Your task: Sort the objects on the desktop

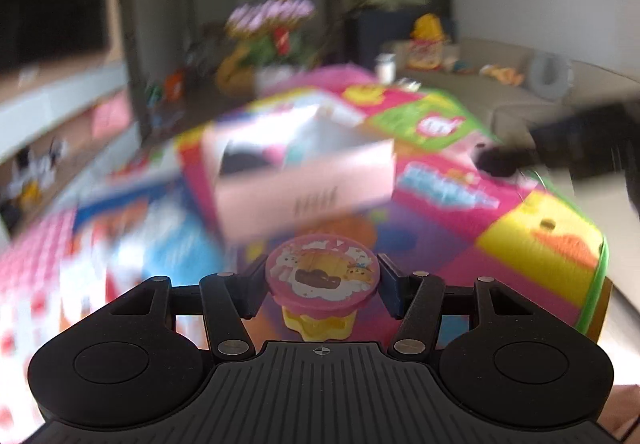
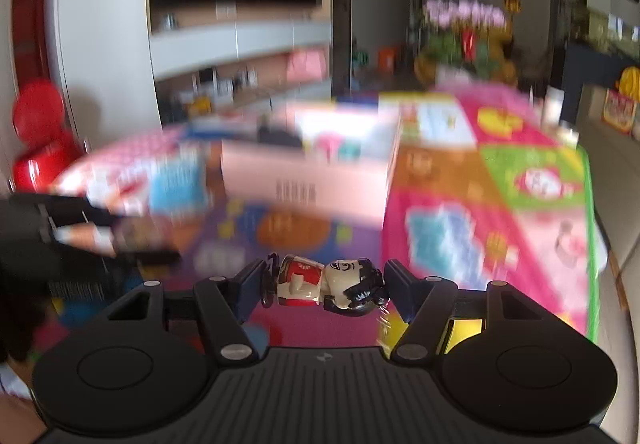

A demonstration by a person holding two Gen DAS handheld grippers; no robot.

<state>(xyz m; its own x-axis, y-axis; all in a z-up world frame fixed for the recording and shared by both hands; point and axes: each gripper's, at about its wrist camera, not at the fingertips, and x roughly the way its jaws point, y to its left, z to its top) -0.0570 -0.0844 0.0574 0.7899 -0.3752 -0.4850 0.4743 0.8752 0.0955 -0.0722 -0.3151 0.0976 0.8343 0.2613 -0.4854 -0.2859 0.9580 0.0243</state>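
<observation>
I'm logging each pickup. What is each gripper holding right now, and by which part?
The left gripper holds a small pink-lidded cup by its lid rim. The right gripper holds a toy figurine lying sideways, clamped end to end, base and head.

the left claw (image 1: 322,284) looks like matt black plastic with small shiny metal pins. the cup (image 1: 321,286) has a smooth printed pink lid. the figurine (image 2: 326,284) is glossy. the pink box (image 1: 304,179) looks like matt cardboard.
</observation>
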